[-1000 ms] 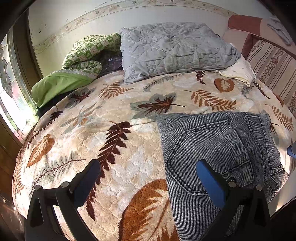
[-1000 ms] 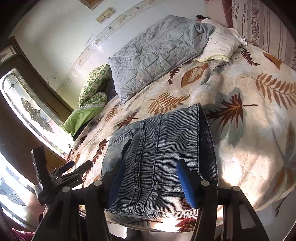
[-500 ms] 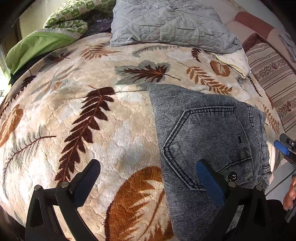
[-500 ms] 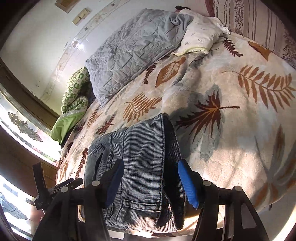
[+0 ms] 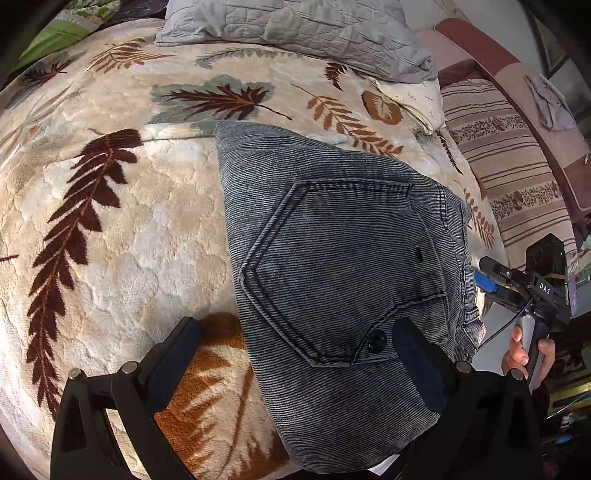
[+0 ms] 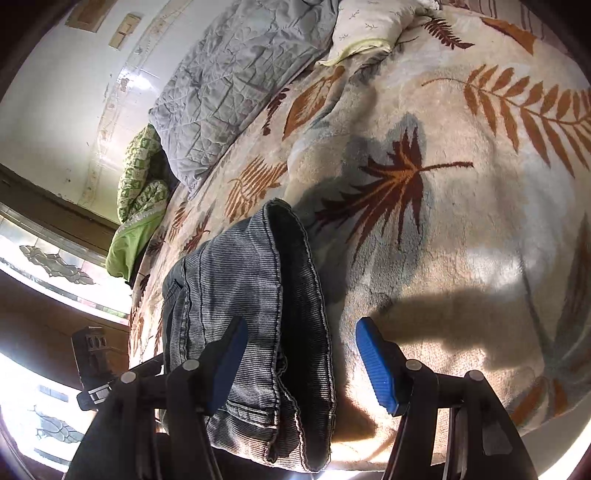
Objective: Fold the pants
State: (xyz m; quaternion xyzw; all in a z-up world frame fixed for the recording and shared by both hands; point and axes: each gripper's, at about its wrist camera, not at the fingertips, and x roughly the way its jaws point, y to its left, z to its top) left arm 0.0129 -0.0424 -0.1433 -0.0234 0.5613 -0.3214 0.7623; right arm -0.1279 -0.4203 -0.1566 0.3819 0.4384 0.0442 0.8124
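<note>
Item: folded grey-blue striped denim pants (image 5: 340, 266), lying at the near edge of a cream plush bed blanket printed with brown and rust leaves (image 5: 122, 236), back pocket and its dark button uppermost, waistband end overhanging the edge toward the person. Long axis: from that near edge away toward the head of the bed. Left gripper (image 5: 295, 365), black with dark pads, jaws wide apart and gripping nothing; one finger stands over the blanket just beside the pants' left edge, the other over the pocket corner, so the left edge lies between them. Right gripper (image 6: 301, 363), black with blue ribbed pads, jaws likewise apart and empty; it straddles the stacked waistband layers (image 6: 295, 387) at the pants' right edge, one pad against the denim, the other clear over the blanket. Judgement: both tools sit at the near end, equally close; a further fold would carry that end away along the long axis. Beyond the pants: bare blanket, then a grey quilted pillow (image 5: 295, 33) well apart at the head.
</note>
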